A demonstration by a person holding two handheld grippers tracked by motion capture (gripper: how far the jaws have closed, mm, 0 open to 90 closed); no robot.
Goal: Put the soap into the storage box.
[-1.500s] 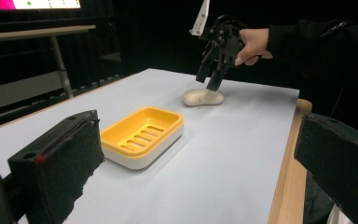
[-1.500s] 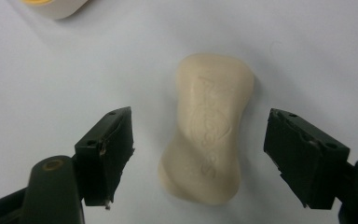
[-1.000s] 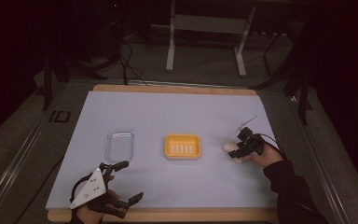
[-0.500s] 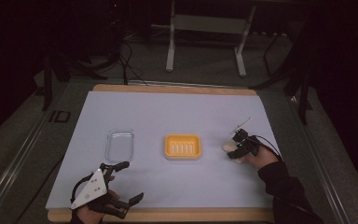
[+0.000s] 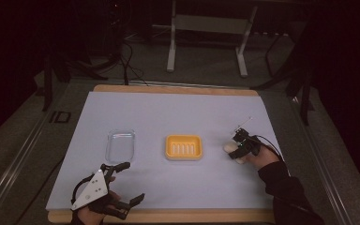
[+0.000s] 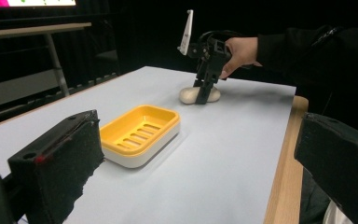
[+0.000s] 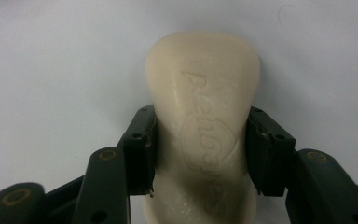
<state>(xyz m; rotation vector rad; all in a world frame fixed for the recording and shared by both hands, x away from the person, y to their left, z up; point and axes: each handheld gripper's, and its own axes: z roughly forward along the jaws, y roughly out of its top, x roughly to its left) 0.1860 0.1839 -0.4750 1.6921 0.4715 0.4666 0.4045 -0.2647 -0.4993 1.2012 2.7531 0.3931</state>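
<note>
Looking down in the high view: yellow soap dish (image 5: pixel 183 147) empty, clear lid (image 5: pixel 120 145) to its left empty, right gripper (image 5: pixel 236 151) on the soap bar (image 5: pixel 229 148). Left gripper view: left gripper (image 6: pixel 191 186) jaws wide, holding nothing. Right gripper view: jaws just closed, pads (image 7: pixel 142 149) clamping the bar's sides on the table (image 7: pixel 51 70).

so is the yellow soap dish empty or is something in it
Empty. The yellow soap dish shows its bare slotted floor; the soap bar lies apart on the table, between the right gripper's jaws.
</note>
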